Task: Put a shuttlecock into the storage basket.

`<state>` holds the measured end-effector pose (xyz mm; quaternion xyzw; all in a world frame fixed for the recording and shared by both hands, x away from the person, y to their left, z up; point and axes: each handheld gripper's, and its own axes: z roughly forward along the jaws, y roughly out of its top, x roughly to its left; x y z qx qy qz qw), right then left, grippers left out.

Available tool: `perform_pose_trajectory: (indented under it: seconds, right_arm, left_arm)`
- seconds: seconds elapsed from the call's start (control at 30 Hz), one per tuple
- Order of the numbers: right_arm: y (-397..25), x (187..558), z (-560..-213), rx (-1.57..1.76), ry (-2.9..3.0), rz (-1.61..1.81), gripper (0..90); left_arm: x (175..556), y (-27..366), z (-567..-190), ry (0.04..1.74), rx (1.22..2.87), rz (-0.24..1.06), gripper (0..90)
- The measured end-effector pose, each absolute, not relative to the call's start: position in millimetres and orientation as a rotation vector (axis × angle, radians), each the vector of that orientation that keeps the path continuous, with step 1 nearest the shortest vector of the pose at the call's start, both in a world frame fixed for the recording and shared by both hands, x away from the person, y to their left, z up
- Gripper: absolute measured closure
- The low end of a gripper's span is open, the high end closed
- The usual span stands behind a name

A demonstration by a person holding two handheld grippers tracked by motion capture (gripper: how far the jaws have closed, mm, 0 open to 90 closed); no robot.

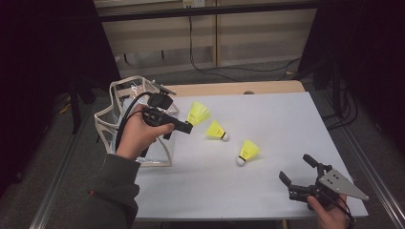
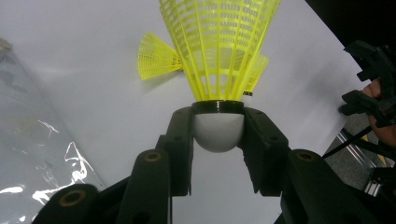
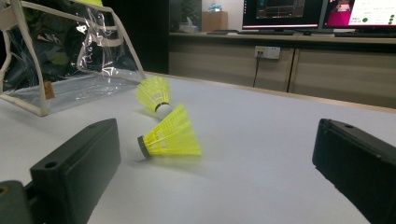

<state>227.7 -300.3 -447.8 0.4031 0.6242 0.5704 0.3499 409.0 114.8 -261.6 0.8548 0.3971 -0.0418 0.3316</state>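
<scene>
My left gripper (image 1: 187, 127) is held just above the table beside the bag, shut on a yellow shuttlecock (image 1: 198, 113). In the left gripper view its white cork (image 2: 218, 132) is clamped between the two jaws, and the yellow skirt fans upward. Two more yellow shuttlecocks lie on the white table: one (image 1: 216, 130) near the middle and one (image 1: 249, 151) closer to me. My right gripper (image 1: 295, 167) stands open near the front right corner. In its own view the nearer shuttlecock (image 3: 170, 135) lies on its side ahead of the spread jaws, apart from them.
A clear plastic bag with cream trim (image 1: 119, 119) stands open at the table's left edge. The white table top (image 1: 277, 119) ends in a wooden strip at the back. Cabinets and monitors (image 3: 280, 11) stand beyond the table.
</scene>
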Motion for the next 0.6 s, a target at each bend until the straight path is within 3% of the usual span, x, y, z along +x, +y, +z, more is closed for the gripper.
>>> perform_pose_trajectory:
  seconds: [0.6]
  right_arm:
    - [-300.8,227.5,-447.8,1.048,1.615,1.477,0.9]
  left_arm:
    - [417.9,122.4,-253.3,1.073,2.204,-0.1,64.9]
